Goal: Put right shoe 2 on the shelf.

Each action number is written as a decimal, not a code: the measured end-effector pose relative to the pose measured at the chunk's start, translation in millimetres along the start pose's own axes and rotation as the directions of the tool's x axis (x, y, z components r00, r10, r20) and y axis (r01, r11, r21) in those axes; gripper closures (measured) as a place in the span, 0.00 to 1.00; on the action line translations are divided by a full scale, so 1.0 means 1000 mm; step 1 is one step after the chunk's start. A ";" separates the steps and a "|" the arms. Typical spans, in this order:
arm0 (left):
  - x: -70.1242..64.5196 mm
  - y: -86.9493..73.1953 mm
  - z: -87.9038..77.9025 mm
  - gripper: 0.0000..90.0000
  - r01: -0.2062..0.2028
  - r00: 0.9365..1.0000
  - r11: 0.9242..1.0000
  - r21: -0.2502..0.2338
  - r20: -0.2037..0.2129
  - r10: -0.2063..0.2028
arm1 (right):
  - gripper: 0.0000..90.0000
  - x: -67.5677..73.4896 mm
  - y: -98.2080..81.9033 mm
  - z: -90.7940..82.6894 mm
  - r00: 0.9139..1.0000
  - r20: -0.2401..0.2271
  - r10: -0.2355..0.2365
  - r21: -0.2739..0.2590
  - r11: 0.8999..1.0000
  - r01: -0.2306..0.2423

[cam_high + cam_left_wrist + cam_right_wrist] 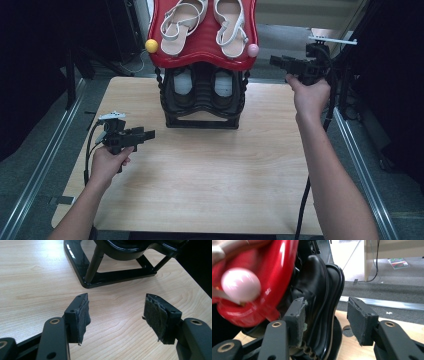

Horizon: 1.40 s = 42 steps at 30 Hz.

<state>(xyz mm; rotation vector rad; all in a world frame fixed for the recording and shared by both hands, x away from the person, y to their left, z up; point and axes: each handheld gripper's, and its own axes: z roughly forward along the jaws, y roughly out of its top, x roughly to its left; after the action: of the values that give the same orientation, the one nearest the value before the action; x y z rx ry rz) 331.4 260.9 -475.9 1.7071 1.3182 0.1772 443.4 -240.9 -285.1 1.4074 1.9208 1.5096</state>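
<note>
A two-tier shoe rack stands at the table's far middle. Its red top shelf (202, 57) carries a pair of white strappy sandals (205, 22); the black lower shelf (202, 100) holds a pair of black shoes (183, 85). My left gripper (148, 134) hovers open over the table, left of the rack, pointing toward the rack's black base frame (110, 277). My right gripper (274, 61) is open, raised at the rack's right side, close to a pink knob (253, 50). In the right gripper view the pink knob (240, 284) and a black shoe (314, 285) lie just ahead of the open right gripper (325, 320).
A yellow knob (151, 45) caps the red shelf's left corner. The light wooden table (200, 185) stretches bare toward me. Metal rails (45, 160) run along both sides, with dark floor beyond.
</note>
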 end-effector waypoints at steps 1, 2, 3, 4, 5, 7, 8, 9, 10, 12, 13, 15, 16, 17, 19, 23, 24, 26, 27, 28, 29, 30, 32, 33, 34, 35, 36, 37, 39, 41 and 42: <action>0.000 0.000 0.000 0.42 -0.002 1.000 1.000 0.003 0.000 0.002 | 0.55 -0.002 -0.005 0.001 1.000 -0.004 0.005 0.005 1.000 -0.005; 0.000 0.000 0.000 0.42 -0.003 1.000 1.000 0.003 -0.001 0.003 | 0.55 -0.003 -0.008 0.001 1.000 -0.007 0.009 0.009 1.000 -0.009; 0.000 0.000 0.000 0.42 -0.004 1.000 1.000 0.004 -0.002 0.004 | 0.55 -0.004 -0.011 0.002 1.000 -0.012 0.013 0.013 1.000 -0.013; 0.000 0.000 0.000 0.42 -0.006 1.000 1.000 0.004 -0.002 0.006 | 0.55 -0.006 -0.016 0.002 1.000 -0.013 0.014 0.015 1.000 -0.014; 0.001 0.000 0.000 0.42 -0.006 1.000 1.000 0.005 -0.002 0.006 | 0.55 -0.007 -0.019 0.003 1.000 -0.014 0.014 0.018 1.000 -0.013; 0.000 0.000 0.000 0.42 -0.003 1.000 1.000 0.004 -0.001 0.003 | 0.55 -0.009 -0.026 0.004 1.000 -0.012 0.019 0.022 1.000 -0.018; 0.000 0.000 0.000 0.42 -0.003 1.000 1.000 0.004 -0.001 0.003 | 0.55 -0.010 -0.030 0.005 1.000 -0.013 0.024 0.027 0.999 -0.023; 0.000 0.000 0.000 0.42 -0.003 1.000 1.000 0.004 -0.001 0.003 | 0.55 -0.011 -0.034 0.006 0.999 -0.019 0.030 0.032 0.999 -0.029; 0.001 0.000 0.000 0.42 -0.004 1.000 1.000 0.005 -0.002 0.004 | 0.55 -0.013 -0.038 0.007 0.999 -0.021 0.034 0.038 0.999 -0.033; 0.001 0.000 0.000 0.42 -0.003 1.000 1.000 0.004 -0.002 0.003 | 0.55 -0.015 -0.046 0.009 0.999 -0.021 0.038 0.051 0.998 -0.036; 0.001 0.000 0.000 0.42 -0.003 1.000 1.000 0.004 -0.004 0.003 | 0.55 -0.015 -0.049 0.009 0.999 -0.020 0.041 0.052 0.998 -0.040; 0.001 0.000 0.000 0.42 -0.005 1.000 1.000 0.004 -0.004 0.005 | 0.56 -0.017 -0.057 0.009 0.999 -0.021 0.036 0.044 0.998 -0.035; 0.001 0.000 0.000 0.42 -0.005 1.000 1.000 0.005 -0.004 0.005 | 0.56 -0.017 -0.060 0.009 0.999 -0.026 0.042 0.044 0.998 -0.041; 0.001 0.000 0.000 0.42 -0.006 1.000 1.000 0.005 -0.005 0.006 | 0.57 -0.018 -0.064 0.010 0.999 -0.030 0.044 0.045 0.998 -0.043; 0.001 0.000 0.000 0.42 -0.004 1.000 1.000 0.006 -0.003 0.004 | 0.57 -0.018 -0.071 0.010 0.997 -0.040 0.061 0.052 0.997 -0.059; 0.001 0.000 0.000 0.42 -0.006 1.000 1.000 0.003 -0.006 0.006 | 0.56 -0.018 -0.085 0.011 0.997 -0.046 0.059 0.054 0.997 -0.056; 0.001 0.000 -0.001 0.42 -0.003 1.000 1.000 0.002 -0.005 0.003 | 0.56 -0.019 -0.089 0.011 0.997 -0.044 0.060 0.054 0.997 -0.057; 0.001 0.000 -0.001 0.42 -0.004 1.000 1.000 0.002 -0.006 0.004 | 0.56 -0.021 -0.096 0.012 0.997 -0.043 0.060 0.063 0.996 -0.058; 0.001 0.000 -0.001 0.42 -0.003 1.000 1.000 0.001 -0.007 0.004 | 0.56 -0.022 -0.101 0.012 0.997 -0.041 0.062 0.064 0.996 -0.059; 0.001 0.000 -0.001 0.42 -0.004 1.000 1.000 0.001 -0.007 0.004 | 0.56 -0.023 -0.105 0.013 0.997 -0.041 0.067 0.066 0.996 -0.064; 0.001 0.000 -0.001 0.42 -0.003 1.000 1.000 0.001 -0.007 0.003 | 0.56 -0.024 -0.109 0.013 0.997 -0.041 0.070 0.070 0.995 -0.067; 0.001 0.000 0.000 0.42 -0.004 1.000 1.000 0.001 -0.006 0.004 | 0.56 -0.026 -0.113 0.013 0.996 -0.044 0.075 0.070 0.995 -0.071; 0.002 0.000 0.000 0.42 -0.005 1.000 1.000 0.002 -0.008 0.005 | 0.56 -0.027 -0.121 0.014 0.995 -0.050 0.082 0.076 0.994 -0.078; 0.002 0.000 0.000 0.42 -0.005 1.000 1.000 0.003 -0.008 0.005 | 0.56 -0.028 -0.125 0.014 0.995 -0.049 0.081 0.078 0.994 -0.077; 0.002 0.000 0.000 0.42 -0.006 1.000 1.000 0.005 -0.009 0.006 | 0.56 -0.029 -0.129 0.014 0.996 -0.049 0.079 0.079 0.994 -0.075; 0.002 0.000 0.000 0.42 -0.006 1.000 1.000 0.005 -0.008 0.006 | 0.56 -0.030 -0.133 0.014 0.995 -0.052 0.084 0.085 0.993 -0.079; 0.002 0.000 0.000 0.42 -0.006 1.000 1.000 0.005 -0.009 0.007 | 0.56 -0.030 -0.135 0.015 0.995 -0.053 0.087 0.088 0.993 -0.082; 0.002 0.000 0.000 0.42 -0.009 1.000 1.000 0.005 -0.010 0.009 | 0.56 -0.031 -0.139 0.014 0.995 -0.051 0.086 0.093 0.992 -0.081; 0.002 0.000 0.000 0.42 -0.008 1.000 1.000 0.007 -0.010 0.008 | 0.56 -0.032 -0.145 0.015 0.996 -0.043 0.079 0.101 0.992 -0.074; 0.002 0.000 0.000 0.42 -0.006 1.000 1.000 0.006 -0.011 0.006 | 0.56 -0.033 -0.151 0.015 0.996 -0.041 0.083 0.106 0.991 -0.078; 0.002 0.000 0.000 0.42 -0.008 1.000 1.000 0.007 -0.011 0.008 | 0.56 -0.034 -0.154 0.015 0.995 -0.044 0.093 0.106 0.990 -0.088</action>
<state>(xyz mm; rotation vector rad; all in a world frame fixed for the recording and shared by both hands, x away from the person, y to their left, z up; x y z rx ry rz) 332.1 262.9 -477.1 1.7194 1.3219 0.1873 394.6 -254.3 -435.7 1.5353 2.0170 1.5172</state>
